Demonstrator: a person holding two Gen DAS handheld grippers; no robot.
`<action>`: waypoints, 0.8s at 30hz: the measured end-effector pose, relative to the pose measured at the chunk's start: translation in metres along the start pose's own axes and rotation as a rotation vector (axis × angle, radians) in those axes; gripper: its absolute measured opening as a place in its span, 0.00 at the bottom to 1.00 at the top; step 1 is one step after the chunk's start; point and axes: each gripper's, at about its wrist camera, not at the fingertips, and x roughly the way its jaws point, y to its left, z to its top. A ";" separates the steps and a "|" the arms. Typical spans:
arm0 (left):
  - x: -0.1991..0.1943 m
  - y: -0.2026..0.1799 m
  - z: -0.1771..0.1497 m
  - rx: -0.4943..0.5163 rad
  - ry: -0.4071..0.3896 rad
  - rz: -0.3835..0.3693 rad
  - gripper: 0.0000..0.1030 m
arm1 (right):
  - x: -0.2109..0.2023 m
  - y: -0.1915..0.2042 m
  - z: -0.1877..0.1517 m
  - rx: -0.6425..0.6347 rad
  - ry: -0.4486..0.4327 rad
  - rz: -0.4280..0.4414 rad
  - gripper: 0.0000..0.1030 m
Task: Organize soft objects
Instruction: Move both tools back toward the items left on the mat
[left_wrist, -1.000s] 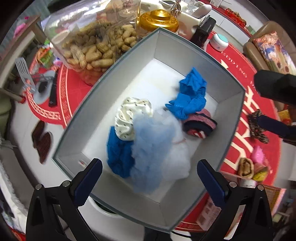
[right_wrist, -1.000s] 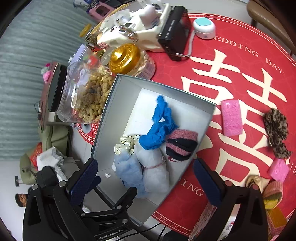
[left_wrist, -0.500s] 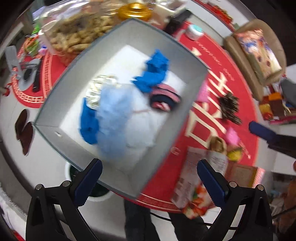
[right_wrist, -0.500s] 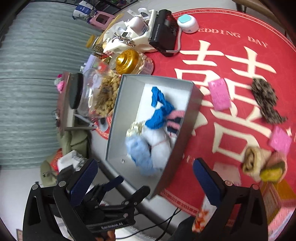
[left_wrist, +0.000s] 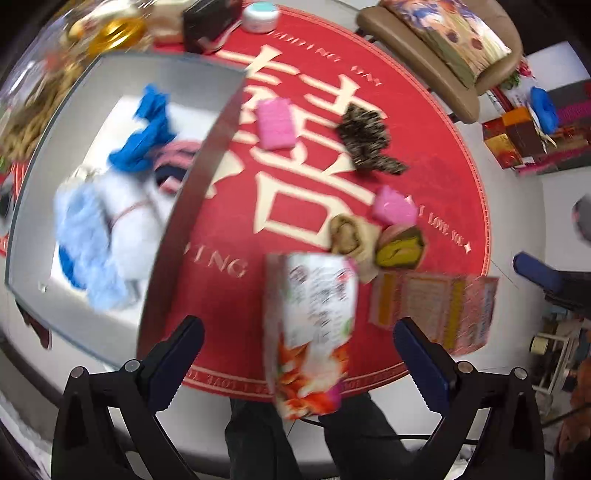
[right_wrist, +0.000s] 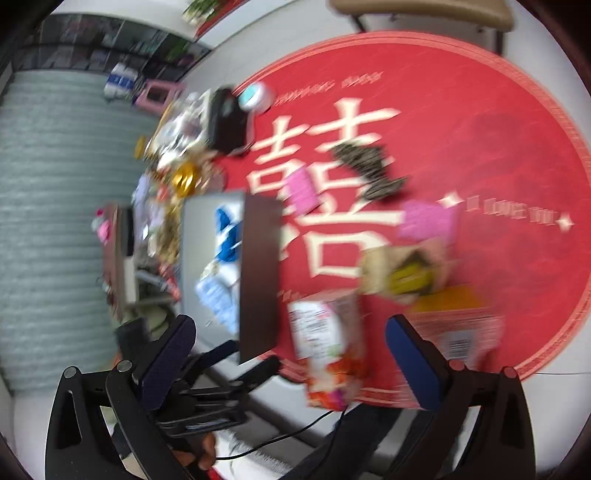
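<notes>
Holding both tongs wide apart with nothing between the jaws, I have my left gripper (left_wrist: 297, 347) above the near edge of the round red mat (left_wrist: 436, 122) and my right gripper (right_wrist: 291, 343) over the same side.

Through the left camera, the grey box (left_wrist: 199, 173) sits at nine to ten o'clock. Inside it lie a pale blue fluffy piece (left_wrist: 83, 236), a white one (left_wrist: 127, 218), a bright blue cloth (left_wrist: 142, 136) and a pink-and-navy striped roll (left_wrist: 173, 162).

Still out on the mat: a pink pad (left_wrist: 275, 123) at twelve, a leopard-print piece (left_wrist: 365, 142) at one, a second pink pad (left_wrist: 393, 210), a tan roll (left_wrist: 347, 236) and a yellow-green bundle (left_wrist: 399, 251) near centre.

Large cream characters fill the mat; its rim reads "I LOVE YOU" at three o'clock, and other lettering is too blurred. A printed snack packet (left_wrist: 312, 332) stands between my left fingers' line of sight; its writing is unreadable.
</notes>
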 end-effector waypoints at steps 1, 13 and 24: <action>-0.001 -0.006 0.005 0.006 -0.004 0.002 1.00 | -0.006 -0.008 0.003 0.011 -0.012 -0.018 1.00; 0.024 -0.058 0.127 -0.088 -0.035 -0.022 1.00 | 0.020 -0.117 0.054 0.192 0.131 -0.011 1.00; 0.116 -0.073 0.181 -0.193 0.077 0.038 1.00 | 0.110 -0.146 0.078 0.206 0.414 0.055 1.00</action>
